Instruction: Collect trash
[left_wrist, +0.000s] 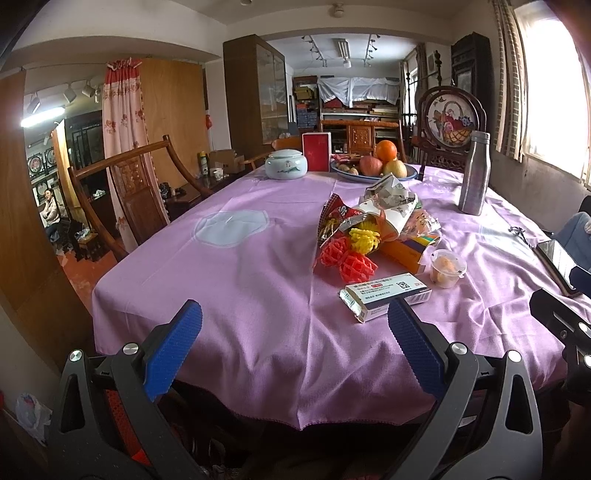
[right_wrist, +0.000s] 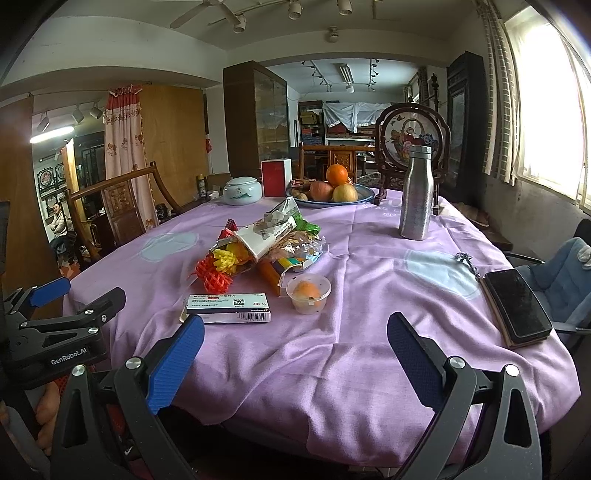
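On purple cloth — crumpled wrappers (right_wrist: 273, 236), flattened medicine box (right_wrist: 229, 308).

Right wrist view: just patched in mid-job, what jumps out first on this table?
The pile of trash mid-table on the purple tablecloth: crumpled wrappers, red and yellow foam nets. In front of it lie a medicine box and a small plastic cup. A steel bottle stands upright to the right, a fruit bowl at the far end, and both the left gripper and right gripper are open and empty.
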